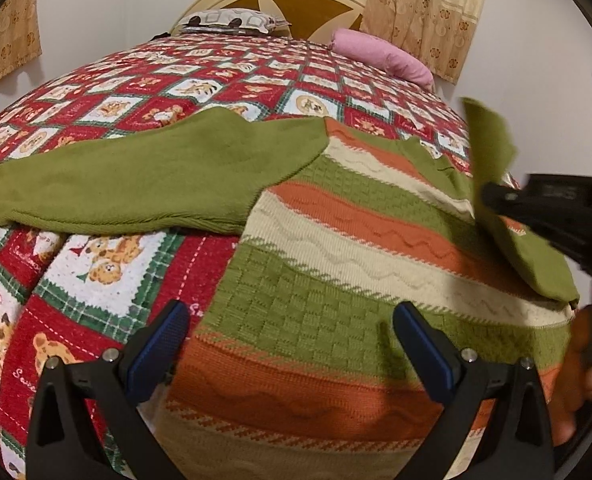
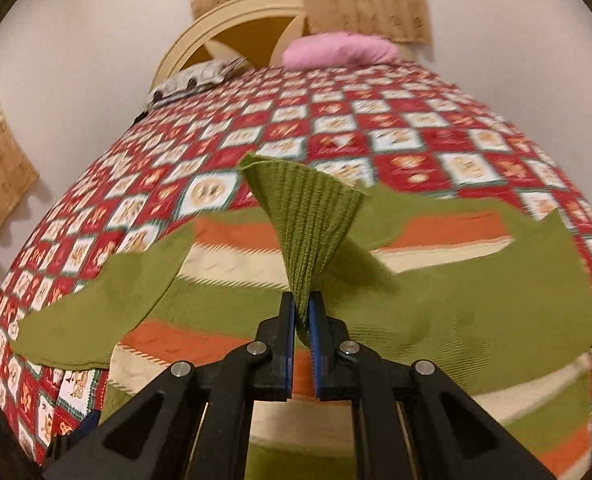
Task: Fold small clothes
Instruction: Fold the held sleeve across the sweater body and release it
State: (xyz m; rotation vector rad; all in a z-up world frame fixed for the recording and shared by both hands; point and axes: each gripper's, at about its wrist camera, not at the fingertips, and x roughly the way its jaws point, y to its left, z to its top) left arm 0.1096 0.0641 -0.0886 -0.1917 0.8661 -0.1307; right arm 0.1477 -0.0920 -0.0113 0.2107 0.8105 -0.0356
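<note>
Left wrist view: striped sweater [image 1: 355, 248] spread flat on quilted bed [image 1: 216, 76], one green sleeve [image 1: 148, 176] stretched out sideways. Left gripper [image 1: 292, 336] hovering over the hem, jaws wide apart, holding nothing. Right gripper [image 1: 499, 196] at the edge, pinching the other sleeve.

Right wrist view: right gripper [image 2: 301, 316] clamped shut on ribbed cuff [image 2: 307, 216], cuff lifted off the body. Likely step: folding this sleeve inward. Next: carry across chest, lay flat, release.

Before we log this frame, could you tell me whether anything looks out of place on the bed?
Nothing stands out. The striped sweater lies on the bedspread, one green sleeve spread out, the other's cuff pinched in the right gripper.
</note>
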